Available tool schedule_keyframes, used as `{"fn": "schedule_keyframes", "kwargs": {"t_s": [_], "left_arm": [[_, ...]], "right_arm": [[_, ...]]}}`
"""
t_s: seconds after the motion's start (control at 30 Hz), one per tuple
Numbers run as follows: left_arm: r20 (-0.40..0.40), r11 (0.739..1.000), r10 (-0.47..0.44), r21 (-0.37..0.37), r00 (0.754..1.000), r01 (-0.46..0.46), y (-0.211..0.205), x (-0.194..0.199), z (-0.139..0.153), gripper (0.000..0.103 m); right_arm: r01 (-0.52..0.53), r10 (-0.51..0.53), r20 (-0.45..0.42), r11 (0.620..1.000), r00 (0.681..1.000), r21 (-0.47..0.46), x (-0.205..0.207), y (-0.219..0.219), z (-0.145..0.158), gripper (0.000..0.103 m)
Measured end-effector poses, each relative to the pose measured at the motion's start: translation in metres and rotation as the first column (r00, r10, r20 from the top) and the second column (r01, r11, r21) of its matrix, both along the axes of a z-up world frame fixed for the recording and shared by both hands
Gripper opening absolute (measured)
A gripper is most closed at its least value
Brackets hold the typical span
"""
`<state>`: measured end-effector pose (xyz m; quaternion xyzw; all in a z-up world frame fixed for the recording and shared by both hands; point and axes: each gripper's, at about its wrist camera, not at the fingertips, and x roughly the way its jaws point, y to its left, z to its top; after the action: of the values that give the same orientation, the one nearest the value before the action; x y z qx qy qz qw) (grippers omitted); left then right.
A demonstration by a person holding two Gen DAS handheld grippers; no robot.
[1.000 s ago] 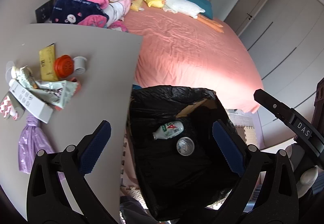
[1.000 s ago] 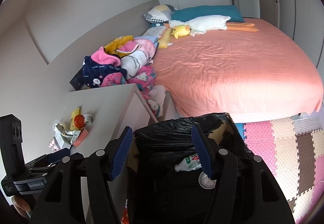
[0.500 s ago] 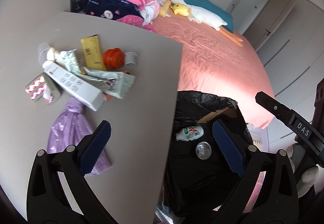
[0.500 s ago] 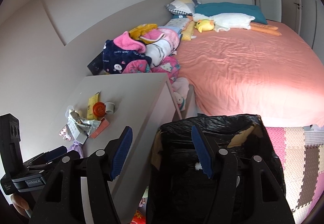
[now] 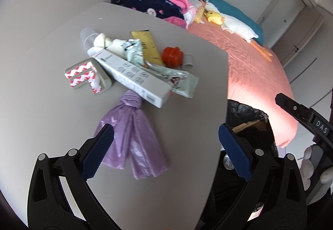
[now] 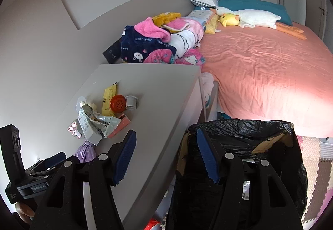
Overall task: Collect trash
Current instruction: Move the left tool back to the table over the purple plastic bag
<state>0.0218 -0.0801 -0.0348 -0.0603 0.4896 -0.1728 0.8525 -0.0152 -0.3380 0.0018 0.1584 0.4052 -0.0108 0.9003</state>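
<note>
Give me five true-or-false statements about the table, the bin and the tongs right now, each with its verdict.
1. The purple bag lies on the table. True.
2. The left tongs grip the purple bag. False: they are open and hold nothing.
3. The bin has a black liner. True.
4. The red cap is inside the bin. False: it is on the table.
5. The right tongs are shut on the white box. False: open and empty.

"DAS" stands in white on the right gripper (image 5: 321,127); "lucky" shows on the navy robe (image 6: 143,45).
</note>
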Motion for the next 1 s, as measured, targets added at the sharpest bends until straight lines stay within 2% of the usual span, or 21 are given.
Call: {"fn": "schedule_keyframes", "kwargs": {"t_s": [0.27, 0.4, 0.67, 0.83, 1.0], "left_arm": [[0.004, 0.998, 0.031, 0.050, 1.000, -0.031, 0.016, 0.009, -0.014, 0.097], [0.009, 0.996, 0.019, 0.086, 1.000, -0.020, 0.017, 0.018, -0.021, 0.097], [-0.015, 0.995, 0.030, 0.096, 0.999, -0.029, 0.020, 0.032, -0.036, 0.096], [-0.031, 0.994, 0.032, 0.108, 0.999, -0.029, 0.022, 0.041, -0.042, 0.078], [-0.045, 0.989, 0.017, 0.147, 0.999, -0.010, 0.020, 0.046, -0.049, 0.068]], "right_arm": [[-0.051, 0.052, 0.001, 0.999, 0.999, -0.003, 0.023, 0.020, -0.008, 0.062], [-0.070, 0.070, -0.007, 0.997, 0.998, -0.012, 0.036, 0.027, -0.012, 0.062], [-0.095, 0.095, -0.025, 0.995, 0.995, -0.007, 0.068, 0.036, -0.022, 0.062], [-0.115, 0.115, -0.045, 0.993, 0.992, -0.009, 0.090, 0.044, -0.031, 0.062], [-0.137, 0.136, -0.071, 0.990, 0.988, -0.012, 0.115, 0.052, -0.043, 0.058]]}}
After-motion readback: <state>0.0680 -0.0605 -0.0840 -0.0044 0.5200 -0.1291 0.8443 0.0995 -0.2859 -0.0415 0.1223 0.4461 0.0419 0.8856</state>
